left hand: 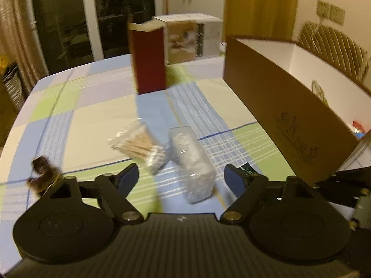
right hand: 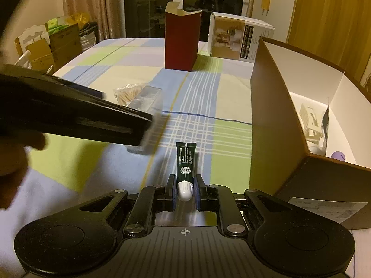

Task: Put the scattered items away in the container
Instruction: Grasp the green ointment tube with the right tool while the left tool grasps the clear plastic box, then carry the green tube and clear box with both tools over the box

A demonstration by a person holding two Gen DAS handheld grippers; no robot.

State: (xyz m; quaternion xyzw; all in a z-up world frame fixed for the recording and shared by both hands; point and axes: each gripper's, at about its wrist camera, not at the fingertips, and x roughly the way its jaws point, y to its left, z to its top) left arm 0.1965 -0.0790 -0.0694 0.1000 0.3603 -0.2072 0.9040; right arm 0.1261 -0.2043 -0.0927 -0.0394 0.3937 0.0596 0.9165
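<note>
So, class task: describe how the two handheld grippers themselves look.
Both the left gripper and right gripper are matte black: ribbed centre plate with a crosshair mark, round discs either side, linkage arms on brass-coloured pivots, and blue pads on the fingers.

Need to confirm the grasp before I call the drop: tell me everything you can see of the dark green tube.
The dark green tube is a small squeeze tube, apparently plastic, with white print, a round emblem and a ribbed white cap. It points away from the camera, crimped end farthest, over the checked tablecloth. The right hand-held gripper is shut on its cap end, blue pads pressing both sides. Whether its far end rests on the cloth cannot be told.
</note>
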